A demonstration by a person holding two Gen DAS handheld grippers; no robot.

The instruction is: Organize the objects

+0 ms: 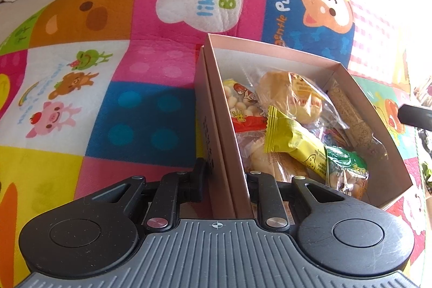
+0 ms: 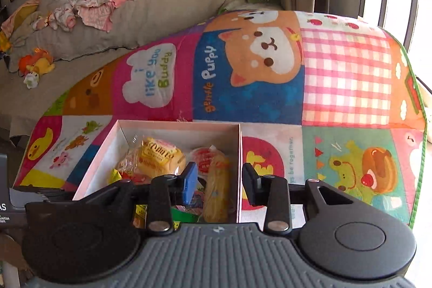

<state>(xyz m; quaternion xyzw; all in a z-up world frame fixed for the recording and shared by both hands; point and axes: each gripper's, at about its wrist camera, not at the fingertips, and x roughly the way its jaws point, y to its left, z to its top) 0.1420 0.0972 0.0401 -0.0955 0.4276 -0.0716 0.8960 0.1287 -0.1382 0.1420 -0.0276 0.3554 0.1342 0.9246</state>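
Note:
A pink cardboard box (image 1: 216, 109) full of wrapped snacks sits on a colourful play mat (image 1: 151, 104). My left gripper (image 1: 226, 180) straddles the box's left wall, one finger outside and one inside, the jaws a little apart around the wall. Inside lie a yellow packet (image 1: 294, 139), a wrapped bun (image 1: 286, 96) and a green packet (image 1: 348, 169). In the right wrist view my right gripper (image 2: 220, 184) straddles the box's right wall (image 2: 239, 166), jaws apart and not touching it. A yellow stick snack (image 2: 217, 188) lies between the fingers.
The mat (image 2: 345, 77) covers a low surface and ends at a green edge on the right (image 2: 413, 142). A grey sofa (image 2: 81, 45) with baby clothes and soft toys (image 2: 36, 64) stands behind. A dark object (image 1: 415, 115) shows at the right edge.

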